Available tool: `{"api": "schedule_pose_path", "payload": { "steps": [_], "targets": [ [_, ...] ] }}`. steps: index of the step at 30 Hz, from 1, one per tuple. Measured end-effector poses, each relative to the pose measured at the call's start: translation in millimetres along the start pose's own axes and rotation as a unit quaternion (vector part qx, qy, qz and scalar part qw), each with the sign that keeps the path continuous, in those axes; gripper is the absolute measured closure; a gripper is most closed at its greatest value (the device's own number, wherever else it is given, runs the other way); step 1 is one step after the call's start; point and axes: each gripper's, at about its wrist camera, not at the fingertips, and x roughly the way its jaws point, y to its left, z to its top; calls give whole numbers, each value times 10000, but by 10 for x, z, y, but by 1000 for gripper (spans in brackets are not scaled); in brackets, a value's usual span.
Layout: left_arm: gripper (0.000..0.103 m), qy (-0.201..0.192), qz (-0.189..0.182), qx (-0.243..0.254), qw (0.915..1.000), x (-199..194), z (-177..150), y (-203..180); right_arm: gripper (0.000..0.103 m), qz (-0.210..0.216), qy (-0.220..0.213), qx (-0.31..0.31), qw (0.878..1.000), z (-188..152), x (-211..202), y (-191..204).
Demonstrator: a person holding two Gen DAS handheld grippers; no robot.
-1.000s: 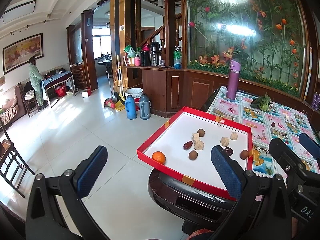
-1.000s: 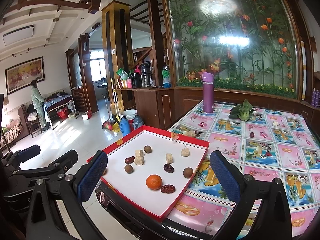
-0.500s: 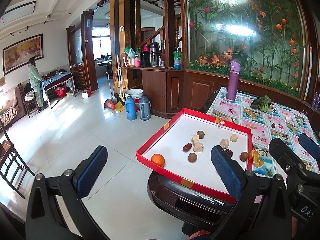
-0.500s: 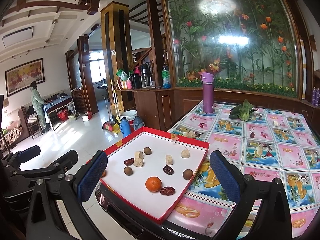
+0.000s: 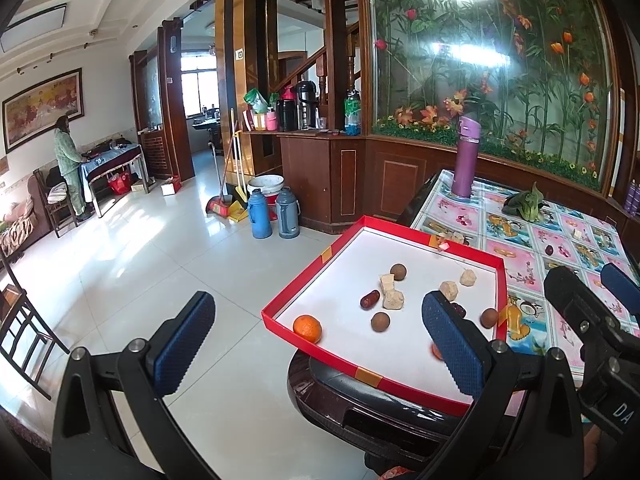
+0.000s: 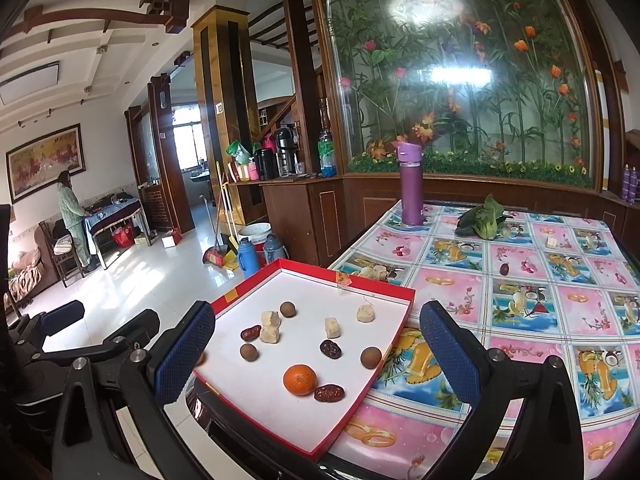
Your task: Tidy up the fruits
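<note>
A red-rimmed white tray (image 5: 296, 280) sits on the table's near corner. It holds an orange (image 5: 307, 329), a red date (image 5: 369, 299), brown round fruits (image 5: 398, 271) and beige chunks (image 5: 392, 296). My left gripper (image 5: 318, 352) hangs open in front of the tray's near left corner, holding nothing. In the right wrist view the tray (image 6: 372, 284) shows a second orange (image 6: 300, 379) with a date (image 6: 329, 393) beside it. My right gripper (image 6: 318, 354) is open and empty above the tray's near edge. The first orange (image 6: 200, 358) is mostly hidden behind its left finger.
A purple flask (image 6: 412, 184), a leafy green vegetable (image 6: 482, 220) and a small dark fruit (image 6: 504, 269) stand on the patterned tablecloth (image 6: 520, 320). Two thermos jugs (image 5: 260, 214) sit on the tiled floor. A person (image 5: 70, 168) stands far left, and a chair (image 5: 24, 320) is near left.
Both grippers have drifted slightly, so the tray sits a little lower in each view. Nothing was taken hold of, and the fruits have not moved.
</note>
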Motion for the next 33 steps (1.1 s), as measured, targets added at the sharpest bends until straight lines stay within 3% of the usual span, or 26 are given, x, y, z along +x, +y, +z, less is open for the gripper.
{"api": "schedule_pose_path", "payload": {
  "steps": [16, 33],
  "targets": [
    [0, 147, -17, 96, 9998, 159, 33, -191, 1, -36, -4, 244, 9997, 23, 93, -149],
    [0, 39, 100, -112, 9999, 306, 176, -97, 1, -22, -84, 146, 9999, 145, 197, -88]
  ]
}}
